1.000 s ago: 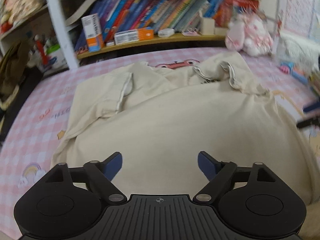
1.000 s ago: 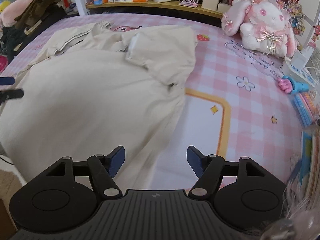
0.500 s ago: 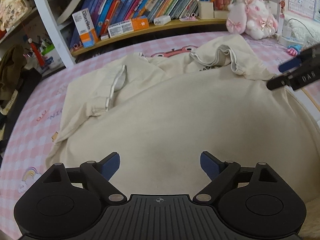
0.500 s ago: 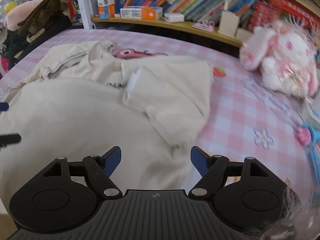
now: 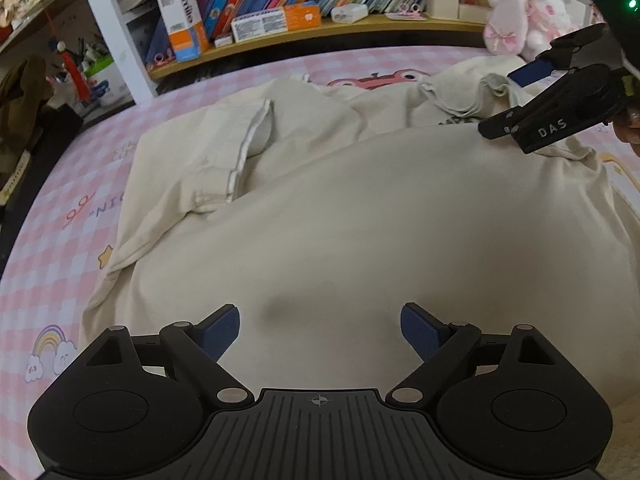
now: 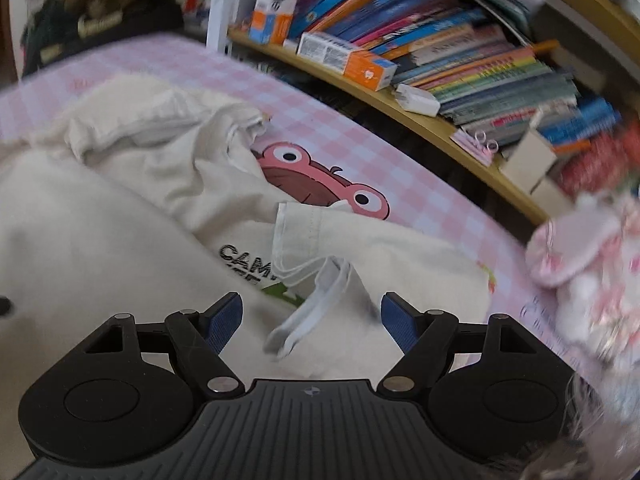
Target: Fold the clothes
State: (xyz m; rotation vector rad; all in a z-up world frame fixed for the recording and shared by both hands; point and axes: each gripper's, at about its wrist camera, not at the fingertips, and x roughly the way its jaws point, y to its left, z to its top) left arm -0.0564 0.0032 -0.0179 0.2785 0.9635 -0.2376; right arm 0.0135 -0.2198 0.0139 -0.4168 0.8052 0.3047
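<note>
From my left wrist camera, my left gripper (image 5: 320,330) is hovering with its blue fingers spread wide apart and nothing between them, just above the near part of the cream shirt (image 5: 380,220). The shirt is lying spread over the pink checked mat (image 5: 60,240), its smooth back facing up, with one sleeve (image 5: 224,152) folded in on the shirt's far left side. Beyond the shirt, the wooden bookshelf (image 5: 320,28) is running along the mat's far edge, and a pink plush rabbit (image 5: 520,16) is sitting near the shirt's far right corner. My right gripper (image 5: 520,100) is reaching in over that far right part of the shirt, its fingers parted. From my right wrist camera, my right gripper (image 6: 310,322) is holding its blue fingers wide open, and a bunched white-lined sleeve hem (image 6: 316,292) of the shirt (image 6: 100,220) is lying between and just beyond them, ungripped. Black lettering (image 6: 244,258) is showing on the shirt left of that hem, and a pink frog print (image 6: 324,184) on the mat is peeking out past the shirt's far edge.
</note>
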